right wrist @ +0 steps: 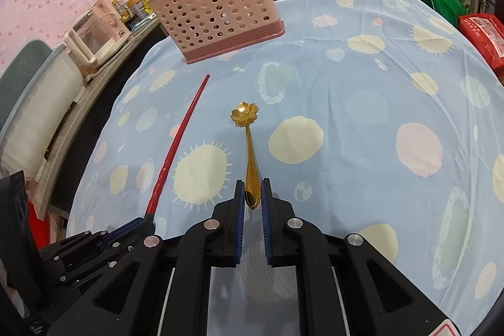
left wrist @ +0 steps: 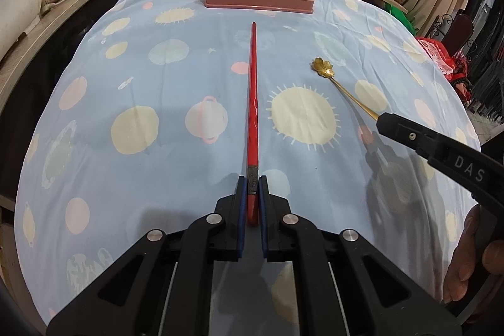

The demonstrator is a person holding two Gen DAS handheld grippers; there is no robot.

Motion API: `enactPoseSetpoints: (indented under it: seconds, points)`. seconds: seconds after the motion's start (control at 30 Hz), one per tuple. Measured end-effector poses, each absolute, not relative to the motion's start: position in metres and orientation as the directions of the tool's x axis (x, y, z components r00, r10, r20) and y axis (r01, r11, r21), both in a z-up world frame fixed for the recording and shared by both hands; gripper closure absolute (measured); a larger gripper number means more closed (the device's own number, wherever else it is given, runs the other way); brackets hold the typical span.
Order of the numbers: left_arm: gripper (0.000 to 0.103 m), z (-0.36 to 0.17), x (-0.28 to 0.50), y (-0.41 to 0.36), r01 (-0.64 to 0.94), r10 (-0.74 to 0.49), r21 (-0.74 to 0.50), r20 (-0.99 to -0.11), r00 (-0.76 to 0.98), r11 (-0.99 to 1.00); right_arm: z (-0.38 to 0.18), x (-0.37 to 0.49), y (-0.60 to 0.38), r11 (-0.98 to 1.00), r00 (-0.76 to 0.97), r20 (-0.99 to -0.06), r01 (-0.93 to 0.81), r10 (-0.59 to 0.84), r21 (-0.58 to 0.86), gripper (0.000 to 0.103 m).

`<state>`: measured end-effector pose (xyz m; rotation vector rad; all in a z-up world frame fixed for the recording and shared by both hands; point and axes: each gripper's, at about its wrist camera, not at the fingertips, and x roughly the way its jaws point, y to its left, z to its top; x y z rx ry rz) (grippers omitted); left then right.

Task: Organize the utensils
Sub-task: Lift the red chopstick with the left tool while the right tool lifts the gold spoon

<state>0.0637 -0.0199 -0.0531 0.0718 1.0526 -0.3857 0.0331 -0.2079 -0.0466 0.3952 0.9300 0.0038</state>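
The left gripper [left wrist: 251, 194] is pinching the thick end of a red chopstick [left wrist: 253, 90], while the right gripper's [right wrist: 253, 194] fingers are squeezing the handle tip of a gold flower-shaped spoon [right wrist: 250, 147], both probably bound for the pink holed basket [right wrist: 217, 8] across the counter [right wrist: 362, 122]
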Motion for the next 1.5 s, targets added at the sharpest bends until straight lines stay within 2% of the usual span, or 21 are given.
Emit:
enactPoseSetpoints:
  seconds: [0.27, 0.57, 0.67, 0.77, 0.9, 1.0, 1.5]
  points:
    - [0.096, -0.049, 0.058, -0.017, 0.341, -0.29, -0.144, -0.855, 0.43, 0.929, -0.043, 0.023, -0.211, 0.925, 0.61, -0.774, 0.172, 0.171, 0.34, 0.093]
    - [0.096, -0.052, 0.05, -0.007, 0.329, -0.294, -0.158, -0.859, 0.42, 0.931, -0.066, 0.001, -0.219, 0.914, 0.562, -0.806, 0.204, 0.182, 0.349, 0.094]
    - [0.096, -0.052, 0.049, -0.008, 0.329, -0.288, -0.15, -0.859, 0.424, 0.932, -0.064, 0.001, -0.221, 0.909, 0.566, -0.803, 0.213, 0.185, 0.359, 0.09]
    - [0.096, -0.052, 0.048, -0.008, 0.329, -0.288, -0.15, -0.858, 0.425, 0.932, -0.066, 0.003, -0.221, 0.909, 0.564, -0.805, 0.211, 0.186, 0.358, 0.09]
    - [0.096, -0.052, 0.048, -0.008, 0.332, -0.293, -0.153, -0.857, 0.424, 0.931, -0.064, 0.005, -0.215, 0.919, 0.566, -0.805, 0.196, 0.178, 0.341, 0.097]
    - [0.096, -0.049, 0.047, -0.008, 0.339, -0.303, -0.161, -0.854, 0.422, 0.927, -0.06, 0.004, -0.211, 0.928, 0.575, -0.8, 0.179, 0.172, 0.328, 0.1]
    - [0.096, 0.011, 0.051, 0.007, 0.341, -0.354, -0.189, -0.773, 0.526, 0.921, -0.008, -0.001, -0.206, 0.93, 0.663, -0.728, 0.133, 0.174, 0.343, 0.101]
